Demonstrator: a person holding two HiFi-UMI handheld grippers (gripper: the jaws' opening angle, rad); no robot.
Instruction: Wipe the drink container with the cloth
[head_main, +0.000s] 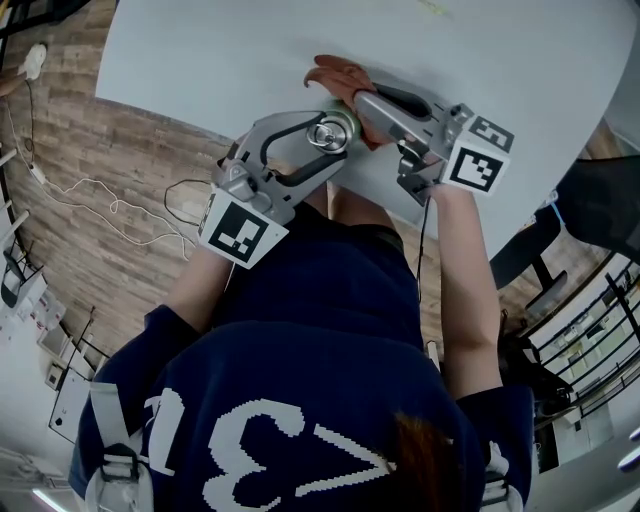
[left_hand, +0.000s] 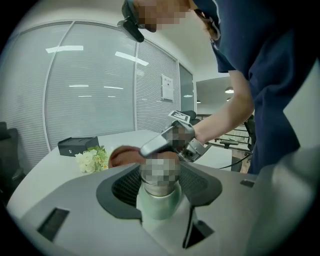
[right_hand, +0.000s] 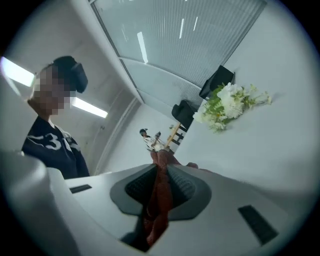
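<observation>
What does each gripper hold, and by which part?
The left gripper clamps the drink container around its pale green body; the right gripper pinches the reddish-brown cloth by a bunched fold.

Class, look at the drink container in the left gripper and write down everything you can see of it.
The drink container is small and round, with a pale green body and a shiny, silvery metal neck and top. It stands roughly upright, clamped at its sides between the jaws of the left gripper, by the near edge of the white table. The reddish-brown cloth, pinched in the right gripper, sits beside its top and seems to touch it. Its base is hidden.
</observation>
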